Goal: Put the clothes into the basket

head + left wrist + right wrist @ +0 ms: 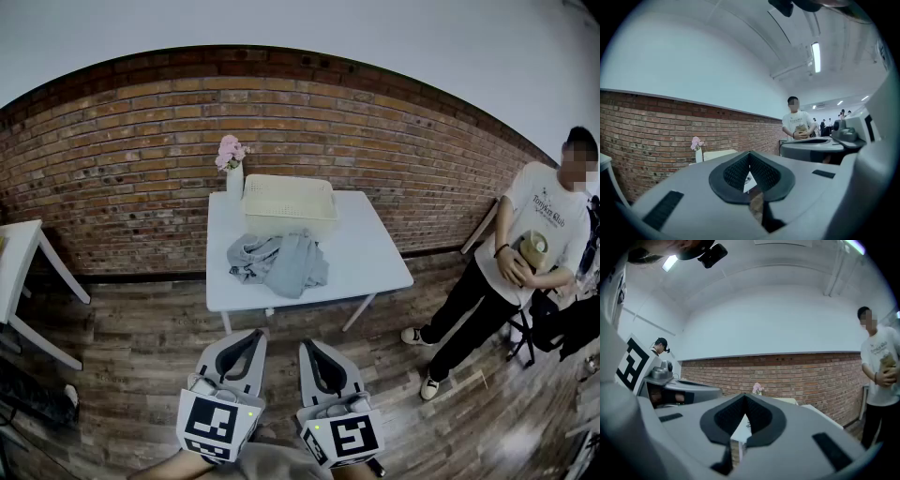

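A crumpled heap of grey clothes (278,262) lies on the white table (366,253), just in front of a cream plastic basket (288,204) that stands at the table's back. Both grippers are held low, well short of the table, and point level at it. My left gripper (250,339) is shut with nothing between its jaws, and my right gripper (313,348) is shut and empty too. In the left gripper view the basket (718,154) shows small past the closed left gripper (750,165). The right gripper view has the closed right gripper (744,408) covering most of the table.
A white vase with pink flowers (232,161) stands at the table's back left, beside the basket. A person in a white T-shirt (525,253) stands to the right of the table. Another white table (19,262) is at the left. A brick wall (131,159) runs behind.
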A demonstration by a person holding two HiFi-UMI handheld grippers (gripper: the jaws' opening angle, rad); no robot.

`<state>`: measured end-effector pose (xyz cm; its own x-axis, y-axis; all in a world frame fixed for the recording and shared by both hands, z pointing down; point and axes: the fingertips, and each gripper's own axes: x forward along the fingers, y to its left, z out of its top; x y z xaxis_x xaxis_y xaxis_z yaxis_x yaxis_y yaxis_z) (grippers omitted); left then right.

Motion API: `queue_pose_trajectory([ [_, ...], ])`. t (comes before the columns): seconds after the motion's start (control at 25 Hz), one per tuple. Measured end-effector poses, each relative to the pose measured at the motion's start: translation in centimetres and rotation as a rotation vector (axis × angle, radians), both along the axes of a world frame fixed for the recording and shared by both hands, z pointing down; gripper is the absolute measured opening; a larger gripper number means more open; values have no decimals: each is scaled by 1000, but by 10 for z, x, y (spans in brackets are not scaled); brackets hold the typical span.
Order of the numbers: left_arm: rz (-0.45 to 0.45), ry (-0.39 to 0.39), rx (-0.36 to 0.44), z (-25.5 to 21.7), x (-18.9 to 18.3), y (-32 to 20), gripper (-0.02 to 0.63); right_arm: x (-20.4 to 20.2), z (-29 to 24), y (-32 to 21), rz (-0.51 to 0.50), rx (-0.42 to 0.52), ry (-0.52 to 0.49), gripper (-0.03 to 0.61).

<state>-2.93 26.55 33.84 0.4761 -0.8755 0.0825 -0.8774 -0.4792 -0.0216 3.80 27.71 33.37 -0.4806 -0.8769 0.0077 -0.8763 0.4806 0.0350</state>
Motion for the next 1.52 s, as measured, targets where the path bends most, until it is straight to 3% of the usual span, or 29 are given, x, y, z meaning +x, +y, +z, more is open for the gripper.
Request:
queue_pose_trajectory([
  [0.76, -69, 13, -22, 15, 10, -15, 9, 20, 11, -16, -42, 7, -9, 5],
  [1.16, -103, 4, -20, 15, 4, -14, 9, 46, 18, -20, 7, -9, -55, 6],
  [1.52, -108, 4, -11, 15, 7, -24, 9, 48, 18, -27, 5, -5, -30, 6],
])
